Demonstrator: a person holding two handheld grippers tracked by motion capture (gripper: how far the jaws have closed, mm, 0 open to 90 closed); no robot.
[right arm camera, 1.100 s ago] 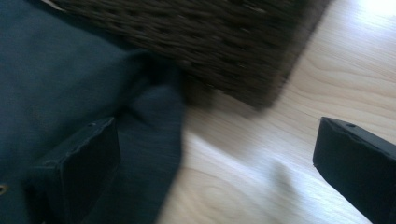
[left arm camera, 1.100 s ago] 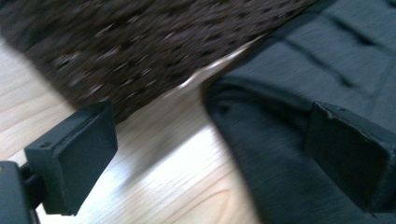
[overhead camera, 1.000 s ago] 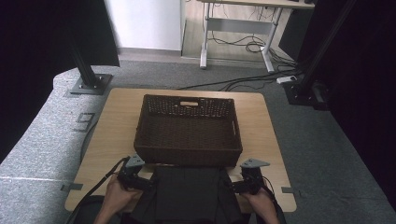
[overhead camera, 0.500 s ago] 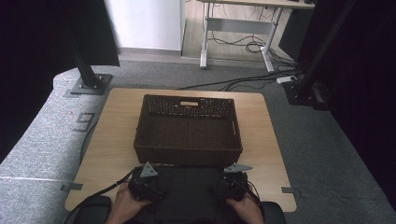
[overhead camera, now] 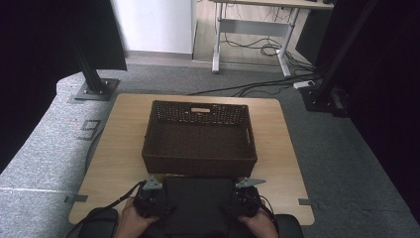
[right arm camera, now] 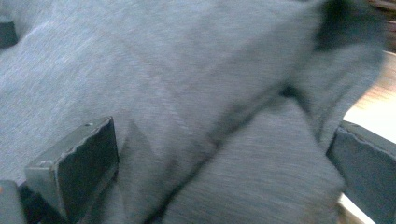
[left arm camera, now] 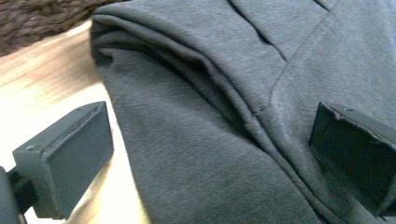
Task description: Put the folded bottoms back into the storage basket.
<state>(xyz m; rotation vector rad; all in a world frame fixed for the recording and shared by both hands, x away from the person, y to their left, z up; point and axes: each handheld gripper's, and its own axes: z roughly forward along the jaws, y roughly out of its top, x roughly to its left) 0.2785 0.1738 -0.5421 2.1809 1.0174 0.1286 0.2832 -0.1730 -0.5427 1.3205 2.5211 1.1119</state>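
A folded dark grey garment [overhead camera: 198, 204] lies at the near edge of the wooden table [overhead camera: 119, 153], just in front of a dark wicker basket [overhead camera: 199, 166]. My left gripper [overhead camera: 151, 199] is at the garment's left side and my right gripper [overhead camera: 243, 198] is at its right side. In the left gripper view the jaws of the left gripper [left arm camera: 210, 158] stand wide apart, with the garment's [left arm camera: 224, 116] folded edge between them. In the right gripper view the right gripper [right arm camera: 219, 172] is also open, its jaws straddling the grey cloth [right arm camera: 187, 93].
The basket holds nothing and takes up the table's middle. Bare wood [overhead camera: 282, 148] runs along both sides of the basket. Grey carpet [overhead camera: 346, 163] surrounds the table, with black stand bases [overhead camera: 94, 89] and cables beyond the far edge.
Both hands have drawn back toward the near edge and closed in on the garment's two sides. The garment and basket have stayed put.
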